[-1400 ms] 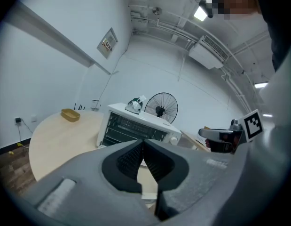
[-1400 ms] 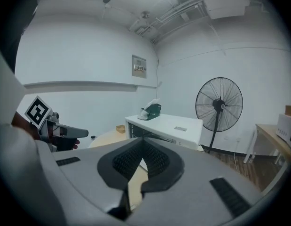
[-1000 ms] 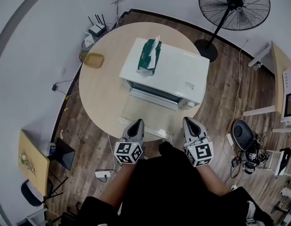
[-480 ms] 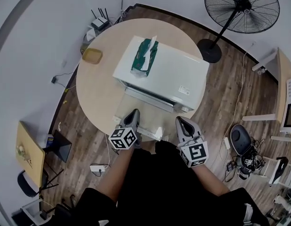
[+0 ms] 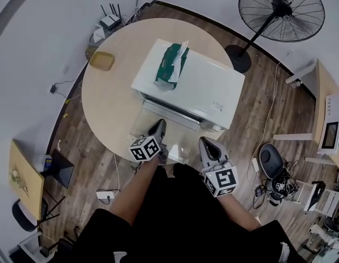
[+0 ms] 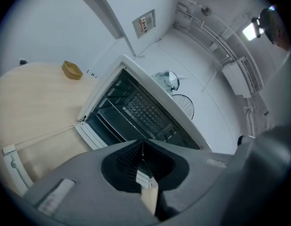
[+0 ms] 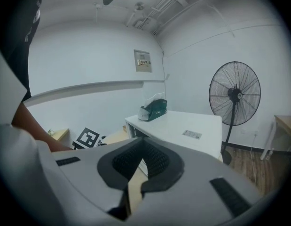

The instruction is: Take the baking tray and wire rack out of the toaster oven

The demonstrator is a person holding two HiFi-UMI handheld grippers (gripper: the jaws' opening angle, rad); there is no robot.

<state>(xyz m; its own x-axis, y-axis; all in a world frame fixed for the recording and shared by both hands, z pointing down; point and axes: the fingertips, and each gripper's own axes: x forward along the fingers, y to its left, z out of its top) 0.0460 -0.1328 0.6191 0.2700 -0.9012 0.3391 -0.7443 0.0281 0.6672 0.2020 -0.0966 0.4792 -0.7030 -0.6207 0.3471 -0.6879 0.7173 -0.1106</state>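
Round table [image 5: 106, 106] bears the open toaster oven [image 5: 207, 89], tissue pack [image 5: 170, 64] on top; left gripper [image 5: 157, 126] and right gripper [image 5: 205, 143] face it, jaws together.

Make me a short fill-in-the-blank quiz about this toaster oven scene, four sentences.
1. The oven has its door ___.
2. A green ___ box sits on top of the oven.
3. The table is ___ in shape.
4. The left gripper and right gripper hold nothing, and their jaws are ___.

Missing words: open; tissue; round; shut
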